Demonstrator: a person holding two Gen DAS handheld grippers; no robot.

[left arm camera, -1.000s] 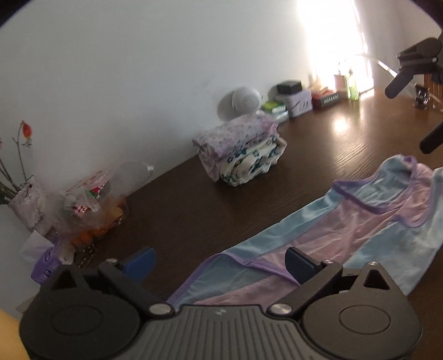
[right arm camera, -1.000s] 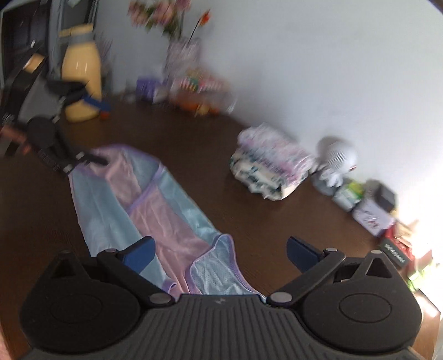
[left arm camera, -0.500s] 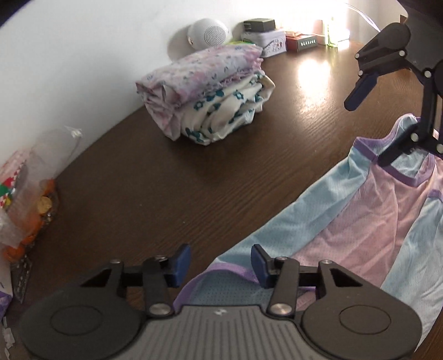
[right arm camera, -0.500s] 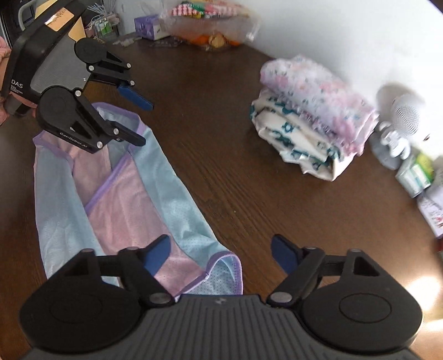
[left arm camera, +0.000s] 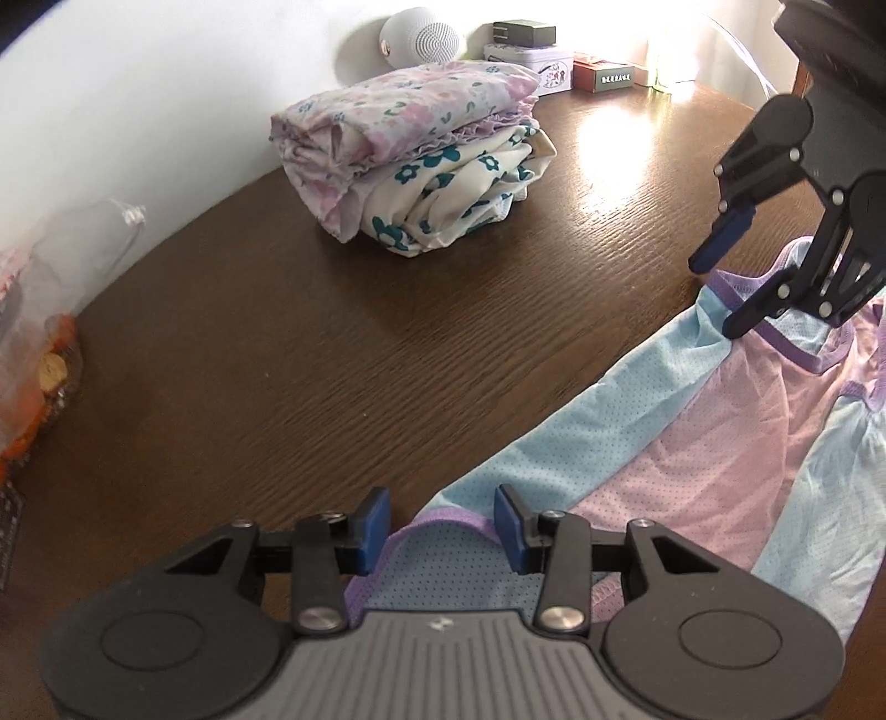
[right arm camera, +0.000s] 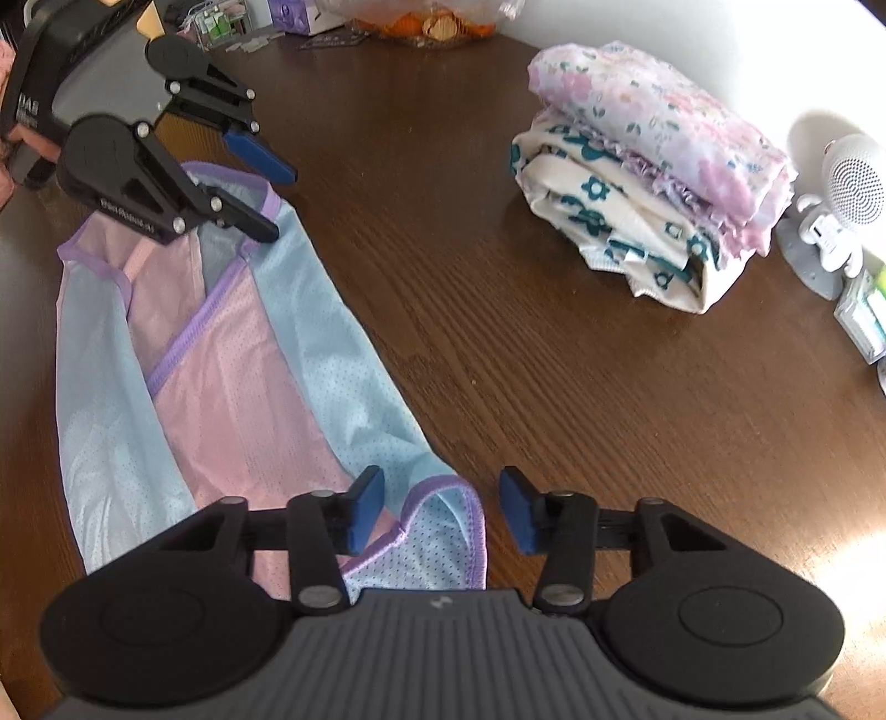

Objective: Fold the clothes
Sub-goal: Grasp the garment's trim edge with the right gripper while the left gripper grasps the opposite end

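Note:
A pink and light-blue mesh garment with purple trim [left arm camera: 692, 437] lies flat and stretched long on the dark wooden table; it also shows in the right wrist view [right arm camera: 232, 376]. My left gripper [left arm camera: 440, 526] is open, its jaws on either side of the purple-trimmed corner at one end. My right gripper [right arm camera: 440, 509] is open, its jaws on either side of the trimmed corner at the other end. Each gripper shows in the other's view: the right one [left arm camera: 725, 288] and the left one [right arm camera: 271, 199], both low over the cloth.
A stack of two folded floral garments [left arm camera: 421, 166] sits near the wall, also in the right wrist view [right arm camera: 653, 166]. A white round speaker [left arm camera: 423, 39], small boxes [left arm camera: 531, 61] and a plastic bag of snacks [left arm camera: 39, 310] line the table's back edge [left arm camera: 183, 221].
Both grippers have come down and closer to the garment's two ends. Their jaws have narrowed around the trimmed corners but remain apart. The garment lies where it did.

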